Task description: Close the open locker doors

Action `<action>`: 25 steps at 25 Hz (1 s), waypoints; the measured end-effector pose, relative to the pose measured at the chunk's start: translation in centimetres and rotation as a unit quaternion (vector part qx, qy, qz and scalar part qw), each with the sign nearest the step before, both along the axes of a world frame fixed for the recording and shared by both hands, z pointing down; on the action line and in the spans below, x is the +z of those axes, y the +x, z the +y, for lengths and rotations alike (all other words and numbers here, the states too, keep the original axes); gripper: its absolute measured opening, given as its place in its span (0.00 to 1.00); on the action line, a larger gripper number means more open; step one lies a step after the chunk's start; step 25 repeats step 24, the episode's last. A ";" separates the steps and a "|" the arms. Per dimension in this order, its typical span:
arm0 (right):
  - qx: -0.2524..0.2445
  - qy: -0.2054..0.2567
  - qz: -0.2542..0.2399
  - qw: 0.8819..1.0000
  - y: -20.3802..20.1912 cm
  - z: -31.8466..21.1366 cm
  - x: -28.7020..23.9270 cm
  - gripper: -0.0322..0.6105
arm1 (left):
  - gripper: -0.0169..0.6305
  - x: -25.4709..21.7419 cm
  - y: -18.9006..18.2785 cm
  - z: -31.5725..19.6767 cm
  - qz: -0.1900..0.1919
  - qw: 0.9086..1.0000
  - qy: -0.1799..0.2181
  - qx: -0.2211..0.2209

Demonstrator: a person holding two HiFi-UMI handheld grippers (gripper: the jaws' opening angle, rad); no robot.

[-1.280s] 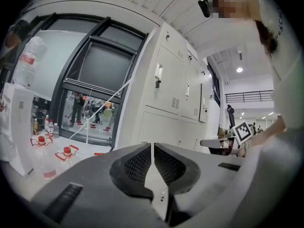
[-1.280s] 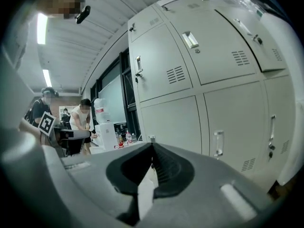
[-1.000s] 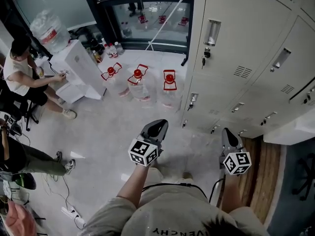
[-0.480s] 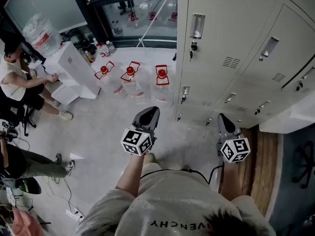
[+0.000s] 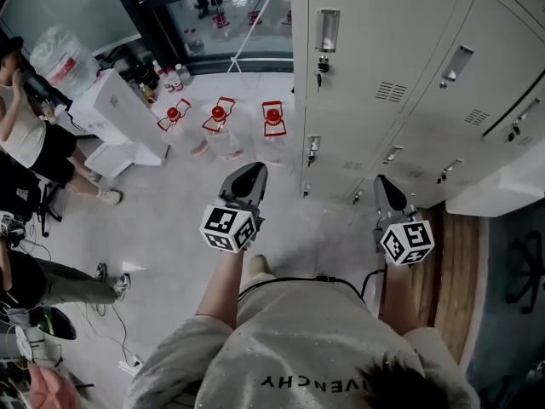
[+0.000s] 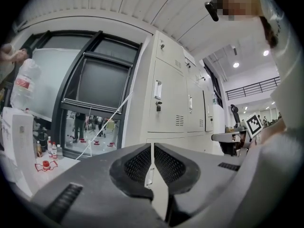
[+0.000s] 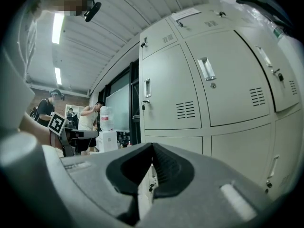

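While the person stands facing the bank of pale lockers (image 5: 383,75), both claws are held out level in front of the body, well apart from each other and short of the doors. The left claw (image 5: 249,171) has its jaws together, with only a hairline slit between them and nothing caught there. Its own view shows the left end of the lockers beyond the tips. The right claw (image 5: 385,186) likewise has its jaws pressed together on nothing, and its view looks along the locker fronts from close by. Each claw carries a marker cube (image 5: 228,227) at its rear, next to the hand that holds it.

Most locker doors in view sit flush, with recessed handles, vent slots and small locks. Toward the right end, one upper door (image 5: 511,118) stands out from the row, with a dark gap running along its edge. In the right gripper view a door at the right edge tilts out across its neighbour. Below it in the head view, a pale slab (image 5: 498,190) juts out from the lockers; whether it is an open door cannot be told.

Left of the lockers, three water jugs (image 5: 219,118) with red caps stand on the pale floor (image 5: 170,220) before a dark-framed window (image 5: 230,11). Further left is a white water dispenser (image 5: 115,113) with a person (image 5: 25,126) just beside it. A strip of wooden flooring (image 5: 460,262) runs along the foot of the lockers, beside the right claw.
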State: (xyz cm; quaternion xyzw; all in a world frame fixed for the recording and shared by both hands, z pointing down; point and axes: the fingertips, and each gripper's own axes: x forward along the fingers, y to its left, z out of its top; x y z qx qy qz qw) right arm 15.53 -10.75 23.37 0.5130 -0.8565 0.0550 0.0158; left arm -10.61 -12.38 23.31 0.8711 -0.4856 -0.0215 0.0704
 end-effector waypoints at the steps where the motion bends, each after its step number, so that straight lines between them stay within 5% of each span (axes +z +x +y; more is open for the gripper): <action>1: 0.002 0.001 -0.002 1.000 0.2 0.0 0.0 0.05 | 0.05 -0.2 0.0 -0.1 -0.001 1.000 0.002 0.000; 25: 0.012 -0.031 -0.020 0.999 3.4 0.7 1.4 0.05 | 0.05 -1.4 2.1 -0.5 0.007 1.000 0.003 0.002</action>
